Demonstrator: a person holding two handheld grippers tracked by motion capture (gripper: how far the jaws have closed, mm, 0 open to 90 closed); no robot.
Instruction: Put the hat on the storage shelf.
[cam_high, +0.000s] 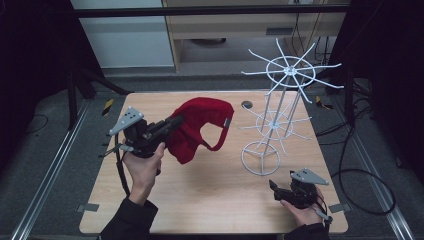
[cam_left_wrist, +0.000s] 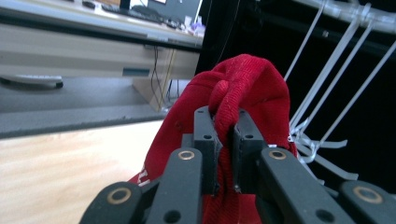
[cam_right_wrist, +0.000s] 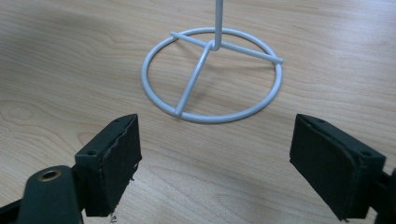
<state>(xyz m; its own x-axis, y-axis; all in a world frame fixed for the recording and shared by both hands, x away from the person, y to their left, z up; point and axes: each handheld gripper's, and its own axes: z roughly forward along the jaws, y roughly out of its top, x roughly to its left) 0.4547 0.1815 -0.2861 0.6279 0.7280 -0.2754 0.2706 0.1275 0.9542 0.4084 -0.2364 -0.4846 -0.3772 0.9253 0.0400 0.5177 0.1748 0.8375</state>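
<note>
Red cap (cam_high: 197, 127) hangs above the bench (cam_high: 210, 200), clenched in left gripper (cam_high: 172, 122); right gripper (cam_high: 275, 187) released near rack (cam_high: 287, 72). Lift high, approach a prong slowly

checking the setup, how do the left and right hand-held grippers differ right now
The left hand-held gripper has its jaws shut on a fold of the red cap; the right hand-held gripper has its jaws wide apart with nothing between them. The left one is raised, holding the cap off the table; the right one sits low near the white wire rack's ring base. Both are black and held by a hand.
</note>
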